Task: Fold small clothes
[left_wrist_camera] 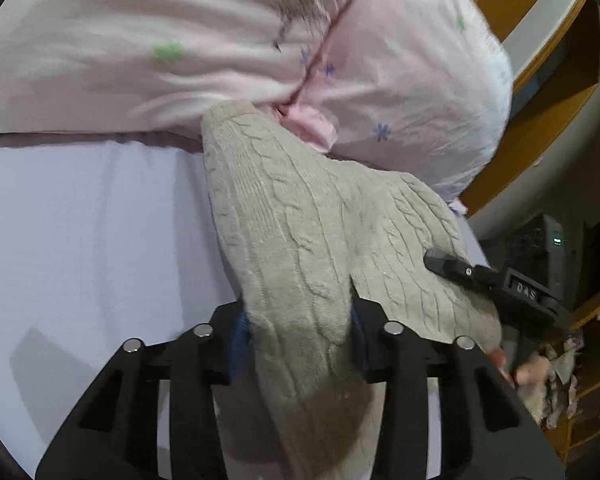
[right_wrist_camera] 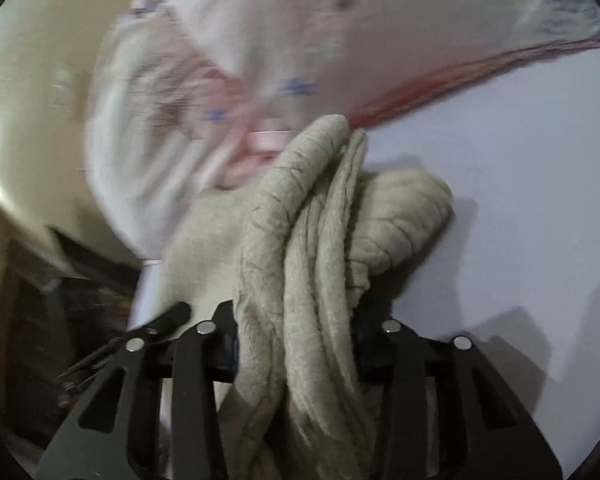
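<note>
A beige cable-knit sweater point(left_wrist_camera: 300, 232) is held up over a pale lavender bed sheet point(left_wrist_camera: 80, 240). My left gripper point(left_wrist_camera: 298, 340) is shut on one part of the knit, which runs between its fingers. My right gripper point(left_wrist_camera: 456, 266) shows at the right of the left wrist view, pinching the sweater's far edge. In the right wrist view the right gripper point(right_wrist_camera: 296, 344) is shut on a thick bunch of the sweater point(right_wrist_camera: 312, 240), folds hanging forward over the sheet point(right_wrist_camera: 520, 200).
A pink pillow with small flower prints point(left_wrist_camera: 220, 40) lies behind the sweater, also blurred in the right wrist view point(right_wrist_camera: 220, 80). The bed's right edge, a wooden frame point(left_wrist_camera: 540, 92) and cluttered floor point(left_wrist_camera: 572, 360) lie to the right.
</note>
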